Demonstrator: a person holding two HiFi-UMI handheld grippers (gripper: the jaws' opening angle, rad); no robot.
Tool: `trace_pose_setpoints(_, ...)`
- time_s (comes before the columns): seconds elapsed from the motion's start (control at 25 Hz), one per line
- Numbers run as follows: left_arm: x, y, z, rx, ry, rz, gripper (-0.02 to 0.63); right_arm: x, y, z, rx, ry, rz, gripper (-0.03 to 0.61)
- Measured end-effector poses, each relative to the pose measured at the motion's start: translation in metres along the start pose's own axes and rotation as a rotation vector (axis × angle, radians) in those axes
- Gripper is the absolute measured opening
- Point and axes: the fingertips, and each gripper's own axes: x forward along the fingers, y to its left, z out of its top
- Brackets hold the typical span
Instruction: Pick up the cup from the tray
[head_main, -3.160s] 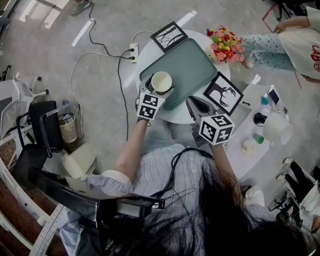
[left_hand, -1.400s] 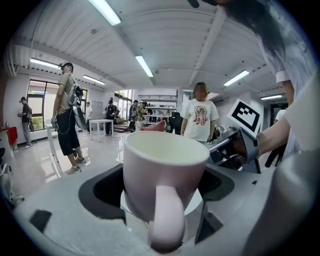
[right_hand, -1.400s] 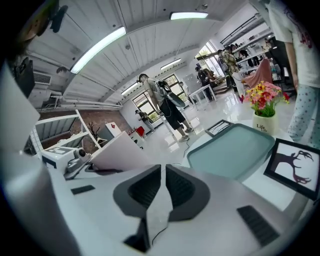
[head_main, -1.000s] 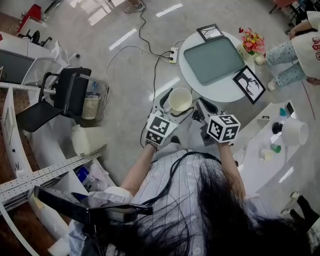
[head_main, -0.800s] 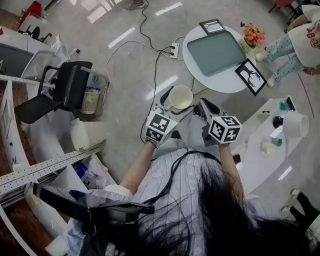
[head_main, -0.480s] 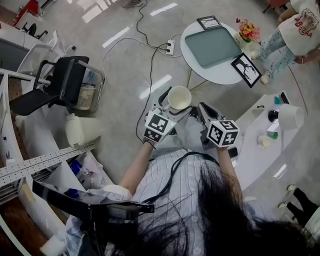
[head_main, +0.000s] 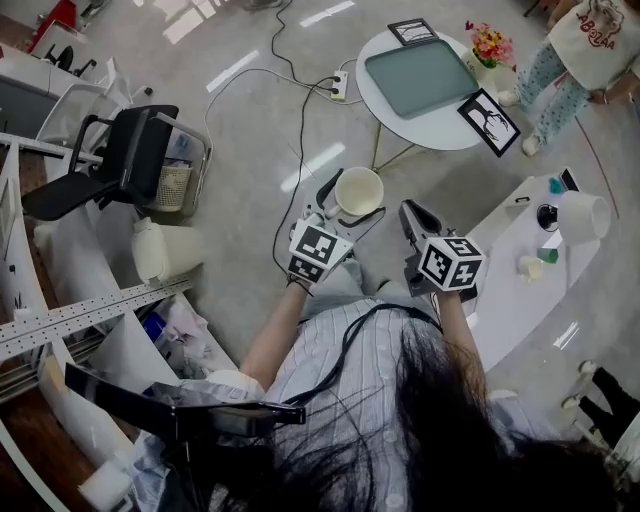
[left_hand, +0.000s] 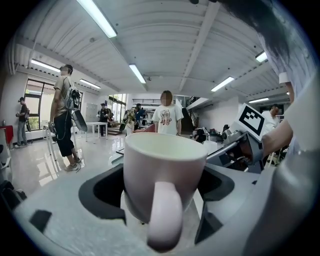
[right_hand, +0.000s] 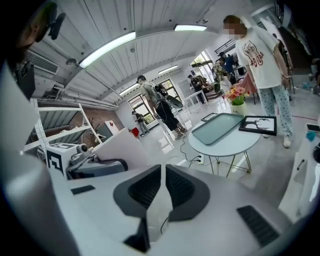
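A cream cup (head_main: 358, 191) (left_hand: 162, 175) hangs in the air above the floor, upright, its handle turned toward the left gripper's camera. My left gripper (head_main: 345, 205) (left_hand: 163, 187) is shut on it, one jaw on each side of the body. The grey-green tray (head_main: 422, 76) (right_hand: 221, 127) lies bare on the round white table (head_main: 400, 125) far ahead. My right gripper (head_main: 412, 219) (right_hand: 163, 187) is held level beside the left one, its jaws nearly touching with nothing between them.
Two framed pictures (head_main: 488, 121) (head_main: 412, 30) and a flower pot (head_main: 487, 46) stand on the round table. A power strip and cables (head_main: 335, 90) lie on the floor. A black chair (head_main: 125, 165) and wire bin sit left; a white counter (head_main: 520, 270) right. People stand around.
The view has drawn back from the round table, which now lies farther off. The cup stays in the left gripper, and both grippers keep their places relative to each other.
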Motion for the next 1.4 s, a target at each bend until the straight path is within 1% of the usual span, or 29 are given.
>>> trace_pose_setpoints(0.16, 0.000, -0.024, 0.001, -0.006, 0.014, 0.011, 0.449, -0.021, -0.004, 0.000, 0.058, -0.030, 0.058, 0.043)
trace_pose_setpoints(0.24, -0.003, -0.036, 0.001, -0.017, 0.013, 0.021, 0.449, -0.031, -0.004, 0.001, 0.065, -0.041, 0.080, 0.044)
trace_pose_setpoints(0.44, -0.011, -0.066, -0.005, -0.048, 0.012, 0.051, 0.449, -0.058, -0.004, -0.007, 0.029, -0.039, 0.090, 0.044)
trace_pose_setpoints(0.72, -0.016, -0.106, -0.008, -0.053, 0.013, 0.093, 0.449, -0.104, -0.014, -0.012, 0.016, -0.076, 0.112, 0.043)
trace_pose_setpoints(1.16, -0.035, -0.158, -0.014, -0.037, 0.018, 0.119, 0.449, -0.159, -0.008, -0.028, -0.009, -0.120, 0.159, 0.043)
trace_pose_setpoints(1.4, -0.043, -0.177, -0.020, -0.035, 0.017, 0.115, 0.449, -0.175, -0.005, -0.047, -0.069, -0.110, 0.143, 0.043)
